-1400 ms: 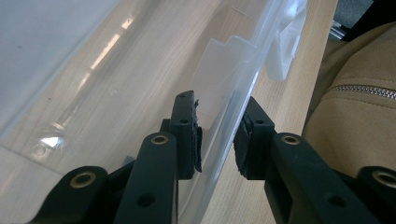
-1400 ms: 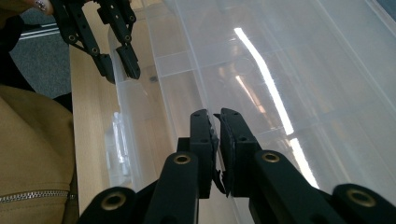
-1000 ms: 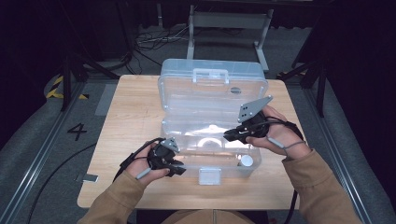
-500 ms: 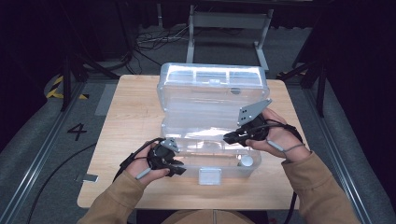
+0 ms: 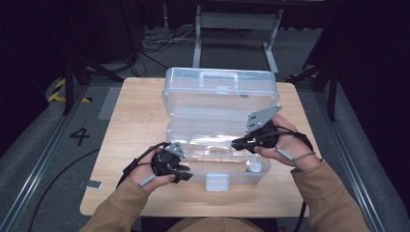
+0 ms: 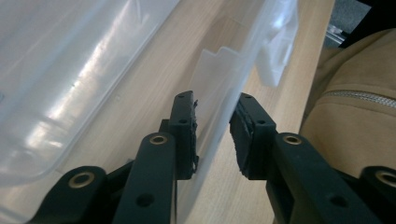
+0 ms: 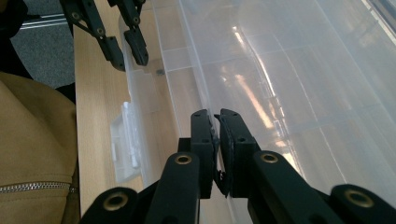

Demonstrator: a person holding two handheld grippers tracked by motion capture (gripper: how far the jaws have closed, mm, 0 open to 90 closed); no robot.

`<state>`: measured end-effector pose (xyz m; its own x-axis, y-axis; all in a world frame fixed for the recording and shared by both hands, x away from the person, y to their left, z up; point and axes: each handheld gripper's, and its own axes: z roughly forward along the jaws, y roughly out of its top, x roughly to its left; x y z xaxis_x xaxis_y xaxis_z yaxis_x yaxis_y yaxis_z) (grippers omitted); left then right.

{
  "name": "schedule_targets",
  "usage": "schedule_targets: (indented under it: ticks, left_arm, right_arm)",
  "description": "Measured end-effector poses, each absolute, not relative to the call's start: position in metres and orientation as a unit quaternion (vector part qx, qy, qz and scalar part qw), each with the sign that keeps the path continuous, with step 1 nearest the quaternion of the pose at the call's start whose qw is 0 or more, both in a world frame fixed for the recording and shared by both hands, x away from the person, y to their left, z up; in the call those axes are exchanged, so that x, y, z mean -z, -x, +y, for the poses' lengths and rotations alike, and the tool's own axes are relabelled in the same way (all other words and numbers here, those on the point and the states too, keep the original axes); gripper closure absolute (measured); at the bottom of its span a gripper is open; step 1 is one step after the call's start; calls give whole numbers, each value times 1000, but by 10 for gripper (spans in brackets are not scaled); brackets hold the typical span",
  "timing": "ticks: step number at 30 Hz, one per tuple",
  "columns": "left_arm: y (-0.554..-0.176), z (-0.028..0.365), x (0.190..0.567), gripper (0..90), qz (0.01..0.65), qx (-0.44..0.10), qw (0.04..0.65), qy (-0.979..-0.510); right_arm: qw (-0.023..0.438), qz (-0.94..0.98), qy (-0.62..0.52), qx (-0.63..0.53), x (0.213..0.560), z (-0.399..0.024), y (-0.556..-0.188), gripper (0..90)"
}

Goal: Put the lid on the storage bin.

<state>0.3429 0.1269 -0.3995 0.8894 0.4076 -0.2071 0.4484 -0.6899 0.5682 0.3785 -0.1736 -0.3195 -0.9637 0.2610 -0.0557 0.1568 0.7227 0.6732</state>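
We work on the clear plastic storage box with a hinged lid [image 5: 220, 123], which stands mid-table, its base reaching toward the near edge and its lid [image 5: 222, 92] tilted up at the far side. Our right claw [image 7: 217, 116] is pinched nearly closed on a thin edge of the box, seemingly the lid's rim. Our left claw [image 6: 212, 109] straddles the base's front wall near its white latch [image 5: 216, 182], jaws narrow, apparently not yet pressing. To swing the lid cleanly, we steady the base firmly first and move the right hand slowly.
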Motion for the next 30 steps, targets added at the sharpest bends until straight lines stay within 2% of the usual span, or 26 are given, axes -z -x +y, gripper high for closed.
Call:
schedule_targets:
  ticks: [11,18,30]
  left_arm:
    - [-341,139,384,723,236,36,332,-912]
    - [-338,148,367,710,232,35,360,-903]
    - [-342,171,342,750,238,31,410,-880]
  right_arm:
    - [70,924,-114,-359,320,-174,-379,848]
    - [70,922,-114,-362,321,-175,-379,848]
    - [67,921,-116,-367,322,-176,-379,847]
